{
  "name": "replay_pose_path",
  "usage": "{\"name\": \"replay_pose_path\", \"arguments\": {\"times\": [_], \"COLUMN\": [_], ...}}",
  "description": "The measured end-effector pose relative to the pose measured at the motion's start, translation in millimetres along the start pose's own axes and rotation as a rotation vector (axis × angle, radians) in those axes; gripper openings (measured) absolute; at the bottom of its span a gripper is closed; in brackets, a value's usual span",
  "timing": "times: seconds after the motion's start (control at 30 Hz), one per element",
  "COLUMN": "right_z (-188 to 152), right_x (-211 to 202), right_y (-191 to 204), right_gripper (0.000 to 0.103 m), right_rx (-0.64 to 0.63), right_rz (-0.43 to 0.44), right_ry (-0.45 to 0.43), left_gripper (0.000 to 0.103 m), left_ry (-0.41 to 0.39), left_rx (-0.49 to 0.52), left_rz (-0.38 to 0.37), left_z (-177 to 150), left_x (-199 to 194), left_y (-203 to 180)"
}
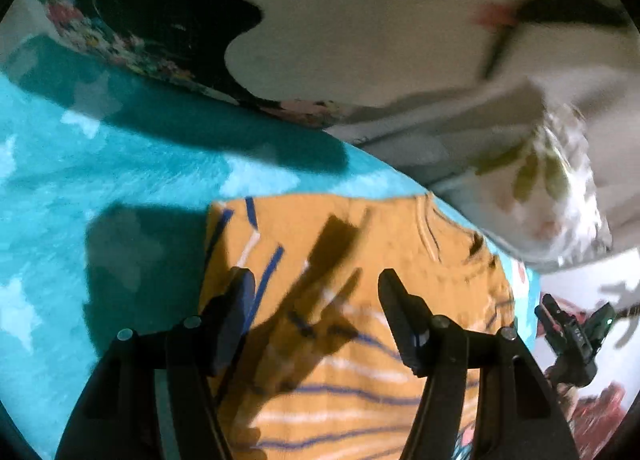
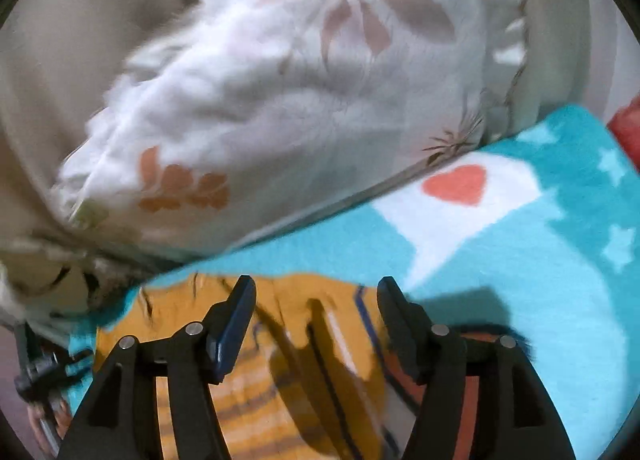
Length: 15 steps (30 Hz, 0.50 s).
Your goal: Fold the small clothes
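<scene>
An orange small garment (image 1: 360, 260) with blue and white stripes lies on a turquoise star-patterned blanket (image 1: 100, 180). My left gripper (image 1: 316, 280) is open and empty, hovering just above the garment's middle. In the right wrist view the same garment (image 2: 280, 340) lies below my right gripper (image 2: 316, 292), which is open and empty over its upper edge. The right gripper also shows in the left wrist view (image 1: 572, 332) at the far right, past the garment's edge.
A white floral pillow (image 2: 280, 80) lies against the blanket's (image 2: 520, 280) far edge, close to the garment. A beige wall (image 1: 360, 20) stands behind. A floral cloth (image 1: 100, 40) lies at the far left. A red thing (image 2: 628, 128) sits at the right edge.
</scene>
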State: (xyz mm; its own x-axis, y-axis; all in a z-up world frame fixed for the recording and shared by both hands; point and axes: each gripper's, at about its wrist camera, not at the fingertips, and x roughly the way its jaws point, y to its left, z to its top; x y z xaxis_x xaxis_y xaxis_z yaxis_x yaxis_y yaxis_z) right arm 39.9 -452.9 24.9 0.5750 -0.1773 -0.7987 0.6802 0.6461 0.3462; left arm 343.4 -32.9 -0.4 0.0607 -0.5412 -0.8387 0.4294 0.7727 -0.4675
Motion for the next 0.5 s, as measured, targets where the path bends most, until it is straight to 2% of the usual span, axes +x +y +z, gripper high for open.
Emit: {"name": "replay_pose_path", "arguments": {"times": [0.17, 0.27, 0.33, 0.37, 0.43, 0.47, 0.5], "right_z": [-43, -84, -103, -113, -118, -118, -118], "right_x": [-25, -15, -4, 2, -4, -10, -13], "right_y": [-3, 4, 5, 4, -4, -18, -29], "right_gripper": [0.068, 0.067, 0.050, 0.035, 0.024, 0.018, 0.014], "right_rx": [-0.074, -0.123, -0.138, -0.150, -0.120, -0.046, -0.008], "right_rz": [0.055, 0.044, 0.028, 0.002, 0.010, 0.040, 0.033], "right_ry": [0.116, 0.194, 0.238, 0.272, 0.281, 0.295, 0.299], "left_gripper": [0.064, 0.064, 0.064, 0.064, 0.064, 0.064, 0.064], "left_ry": [0.023, 0.025, 0.034, 0.036, 0.027, 0.018, 0.007], "left_rx": [0.043, 0.061, 0.053, 0.048, 0.033, 0.024, 0.014], "left_rz": [0.017, 0.045, 0.065, 0.071, 0.083, 0.089, 0.096], "left_z": [-37, -60, -74, -78, -86, -90, -93], "left_x": [-19, -26, -30, -31, -36, -40, -45], "left_y": [0, 1, 5, 7, 9, 12, 16]}}
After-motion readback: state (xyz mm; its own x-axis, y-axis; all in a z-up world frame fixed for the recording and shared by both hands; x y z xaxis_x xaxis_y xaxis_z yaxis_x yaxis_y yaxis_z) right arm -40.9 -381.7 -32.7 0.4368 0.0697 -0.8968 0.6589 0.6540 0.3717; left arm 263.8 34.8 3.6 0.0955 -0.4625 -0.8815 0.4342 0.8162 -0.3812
